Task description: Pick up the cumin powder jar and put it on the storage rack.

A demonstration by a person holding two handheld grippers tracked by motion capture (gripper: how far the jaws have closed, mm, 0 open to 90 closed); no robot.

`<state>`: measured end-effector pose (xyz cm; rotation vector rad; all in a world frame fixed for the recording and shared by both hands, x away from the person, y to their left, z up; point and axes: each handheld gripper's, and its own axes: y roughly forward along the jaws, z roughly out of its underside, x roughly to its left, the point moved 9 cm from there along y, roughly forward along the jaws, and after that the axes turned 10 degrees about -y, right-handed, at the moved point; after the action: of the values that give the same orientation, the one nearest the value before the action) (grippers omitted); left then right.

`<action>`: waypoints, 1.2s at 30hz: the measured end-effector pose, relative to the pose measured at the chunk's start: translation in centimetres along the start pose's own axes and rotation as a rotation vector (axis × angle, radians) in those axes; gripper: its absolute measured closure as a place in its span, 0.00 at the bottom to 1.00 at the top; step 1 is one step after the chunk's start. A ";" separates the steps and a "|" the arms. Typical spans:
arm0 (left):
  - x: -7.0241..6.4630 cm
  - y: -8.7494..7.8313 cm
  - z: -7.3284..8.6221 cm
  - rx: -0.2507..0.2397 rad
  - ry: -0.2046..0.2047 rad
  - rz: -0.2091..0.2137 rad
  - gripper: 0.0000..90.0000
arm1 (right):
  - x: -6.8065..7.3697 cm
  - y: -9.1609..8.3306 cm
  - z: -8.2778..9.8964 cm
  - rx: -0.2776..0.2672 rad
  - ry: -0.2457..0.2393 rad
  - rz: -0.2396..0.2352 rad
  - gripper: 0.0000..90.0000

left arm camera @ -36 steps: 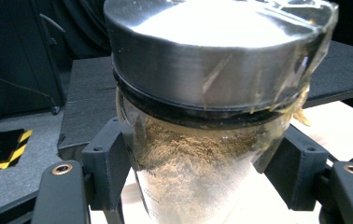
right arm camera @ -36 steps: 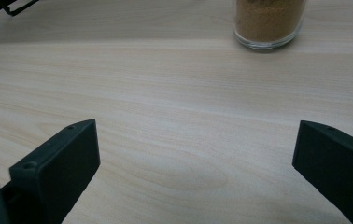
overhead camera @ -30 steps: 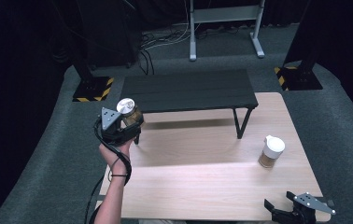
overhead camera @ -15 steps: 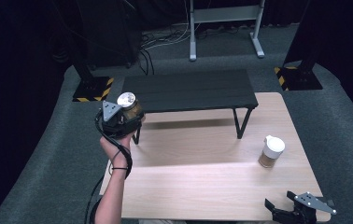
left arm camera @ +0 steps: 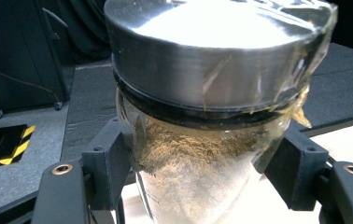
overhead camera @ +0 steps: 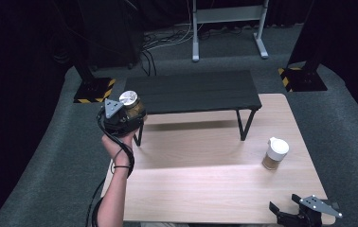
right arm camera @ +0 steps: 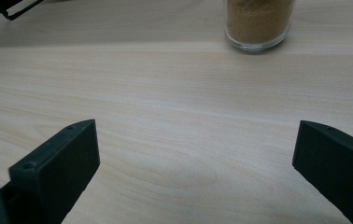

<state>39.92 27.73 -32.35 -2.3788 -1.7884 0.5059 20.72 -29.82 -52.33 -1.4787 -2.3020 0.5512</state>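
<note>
My left gripper (overhead camera: 124, 117) is held in the air over the wooden table's (overhead camera: 205, 189) far left corner, beside the low black bench (overhead camera: 196, 90). It is shut on a glass jar (left arm camera: 198, 158) of tan powder with a silver metal lid (overhead camera: 129, 98); both pads press on the glass below the lid, and the jar stands upright. My right gripper (overhead camera: 284, 204) lies on the table at the near right corner, open with nothing between its jaws (right arm camera: 193, 144). A second jar (overhead camera: 275, 153) of tan powder with a white lid stands on the table at the right, and its base (right arm camera: 257, 23) is ahead of the right gripper.
The black bench stands on the far half of the wooden table, its legs (overhead camera: 243, 125) resting on the wood. Black stands with yellow-striped bases (overhead camera: 94, 90) sit on the grey carpet beyond. Bare wood stretches between the two grippers.
The left gripper has edged a little farther away and upward with the jar in it. The right gripper and the white-lidded jar have not moved.
</note>
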 end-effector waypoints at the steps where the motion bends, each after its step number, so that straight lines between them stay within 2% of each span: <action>1: 0.0 0.1 -0.1 0.002 0.002 -0.001 0.34 | 0.0 0.0 0.0 0.000 0.001 0.000 0.00; 11: -0.5 0.5 -1.3 -0.002 0.009 0.002 0.34 | 0.1 0.1 0.0 0.003 0.000 -0.005 0.00; 18: -1.1 0.7 -2.2 -0.003 0.029 0.005 0.34 | -0.2 -0.2 0.1 -0.006 0.006 0.005 0.00; 31: -1.6 1.6 -3.2 0.019 0.035 0.004 0.34 | -0.1 -0.3 0.1 0.000 0.004 0.007 0.00; 32: -1.6 1.7 -3.3 0.026 0.047 0.004 0.34 | -0.1 -0.3 0.1 -0.001 0.004 0.008 0.00; 36: -1.8 2.0 -3.6 0.031 0.049 0.000 0.34 | -0.1 -0.3 0.1 -0.001 0.006 0.007 0.00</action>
<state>42.52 25.77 -29.18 -2.3505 -1.7469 0.4671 20.46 -30.05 -52.26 -1.4874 -2.2935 0.5466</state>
